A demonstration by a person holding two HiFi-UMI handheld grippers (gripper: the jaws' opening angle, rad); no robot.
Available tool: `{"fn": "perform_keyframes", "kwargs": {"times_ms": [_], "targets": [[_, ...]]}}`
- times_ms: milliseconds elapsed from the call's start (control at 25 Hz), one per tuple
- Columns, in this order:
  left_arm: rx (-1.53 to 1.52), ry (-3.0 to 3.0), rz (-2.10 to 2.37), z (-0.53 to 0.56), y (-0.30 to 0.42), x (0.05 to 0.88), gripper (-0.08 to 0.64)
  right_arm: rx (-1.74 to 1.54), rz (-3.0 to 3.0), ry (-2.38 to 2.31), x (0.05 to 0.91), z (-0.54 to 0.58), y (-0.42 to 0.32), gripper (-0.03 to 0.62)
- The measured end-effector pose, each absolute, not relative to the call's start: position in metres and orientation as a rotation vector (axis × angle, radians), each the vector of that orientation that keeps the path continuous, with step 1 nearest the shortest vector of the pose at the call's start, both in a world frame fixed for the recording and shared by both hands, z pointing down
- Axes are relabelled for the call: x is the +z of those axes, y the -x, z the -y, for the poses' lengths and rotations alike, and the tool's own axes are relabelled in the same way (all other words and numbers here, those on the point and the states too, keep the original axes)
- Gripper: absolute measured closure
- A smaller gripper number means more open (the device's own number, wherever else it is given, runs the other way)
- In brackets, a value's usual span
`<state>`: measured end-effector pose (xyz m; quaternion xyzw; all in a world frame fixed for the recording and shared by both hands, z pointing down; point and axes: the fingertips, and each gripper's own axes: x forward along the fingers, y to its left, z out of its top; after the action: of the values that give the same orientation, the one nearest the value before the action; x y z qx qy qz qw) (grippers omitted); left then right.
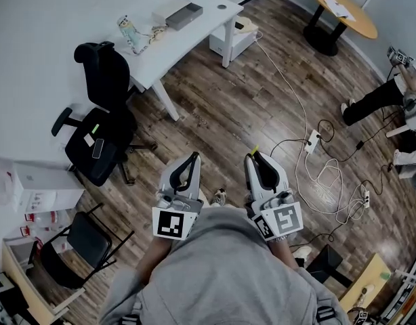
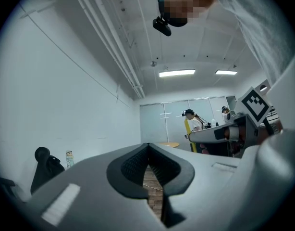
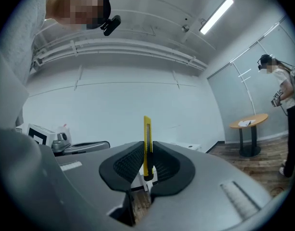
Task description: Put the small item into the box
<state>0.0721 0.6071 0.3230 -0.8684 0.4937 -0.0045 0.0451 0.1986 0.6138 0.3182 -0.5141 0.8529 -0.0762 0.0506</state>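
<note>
- Jaws on the right gripper point(image 3: 146, 153) are squeezed shut on a thin yellow knife point(image 3: 146, 138). It stands straight up between the pads. Jaws on the left gripper point(image 2: 147, 153) are pressed together too, with nothing between them.
- So where is the small thing?
- It is in the right gripper, in front of the person's body. That is near the middle of the head view, high over the wood floor point(image 1: 248, 100).
- What should happen with it?
- I think it must be carried to a box. Keep the squeeze firm so the knife does not slip or tip. Move slowly, bring it down inside the box, and let go only when it is low.
- Which box?
- I cannot tell. White boxes point(image 1: 42, 185) are piled at the left edge of the head view, and they look closed. 1 flat box point(image 1: 169, 9) lies on the white desk point(image 1: 194, 32) at the top. 1 low white box point(image 1: 232, 42) sits on the floor under that desk. All of them are well apart from both grippers.
- Is anything inside them?
- No view shows the inside of any of them.
</note>
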Motion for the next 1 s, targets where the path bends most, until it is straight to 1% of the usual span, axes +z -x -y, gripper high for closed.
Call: {"fn": "perform_keyframes", "kwargs": {"times_ms": [440,1000], "targets": [[0.011,2.649,-1.568,-0.576,-0.056,0.332,0.557,-0.218,-2.664,1.529,0.327,-0.583,-0.184,0.518],[-0.012,2.706,-1.585,-0.468,-0.065,0.347,0.557,-0.237,-2.695,1.580,0.335,-0.484,-0.191,0.518]]}}
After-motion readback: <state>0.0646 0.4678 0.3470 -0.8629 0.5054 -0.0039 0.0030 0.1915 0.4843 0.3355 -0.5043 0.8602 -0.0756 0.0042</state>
